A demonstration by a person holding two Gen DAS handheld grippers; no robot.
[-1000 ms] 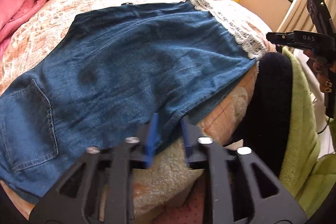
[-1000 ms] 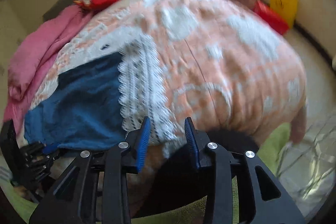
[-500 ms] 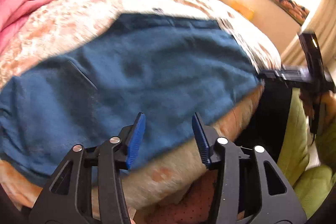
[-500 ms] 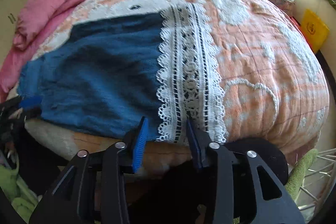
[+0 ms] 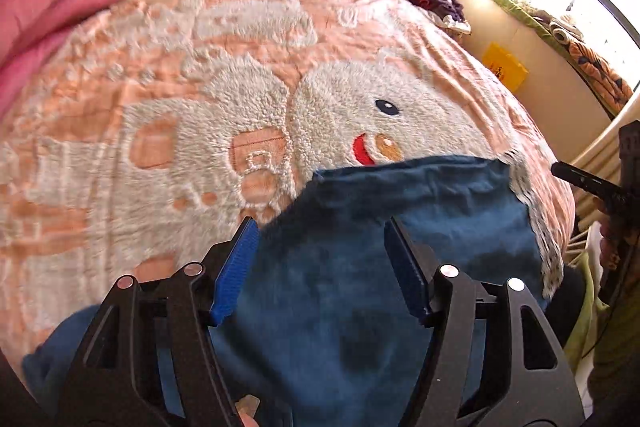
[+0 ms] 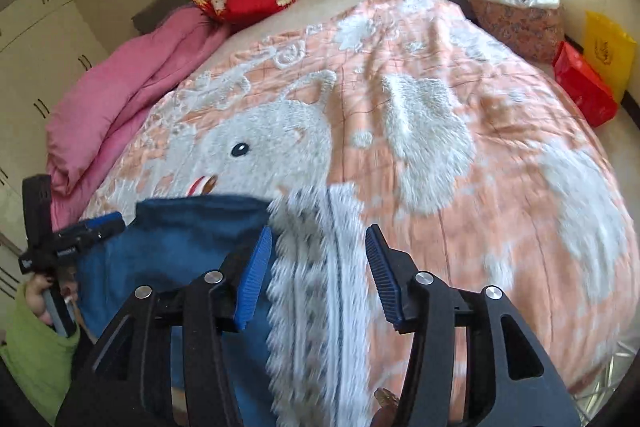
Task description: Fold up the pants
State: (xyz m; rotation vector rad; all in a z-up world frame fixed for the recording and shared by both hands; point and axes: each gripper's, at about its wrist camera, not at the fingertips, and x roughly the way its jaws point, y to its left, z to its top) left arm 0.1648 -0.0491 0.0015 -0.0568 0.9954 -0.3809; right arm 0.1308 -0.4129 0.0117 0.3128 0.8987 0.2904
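Denim pants (image 5: 360, 287) with lace hem (image 6: 316, 287) lie on the bed (image 5: 200, 107); left hand-held gripper (image 5: 320, 267) and right hand-held gripper (image 6: 320, 275), jaws just widened and empty, are best re-closed on matching edges.

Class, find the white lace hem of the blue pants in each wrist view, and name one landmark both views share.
Left wrist view: the lace hem runs down the right edge of the pants.
Right wrist view: it fills the lower centre, blurred.
Shared landmark: the black eye on the blanket.
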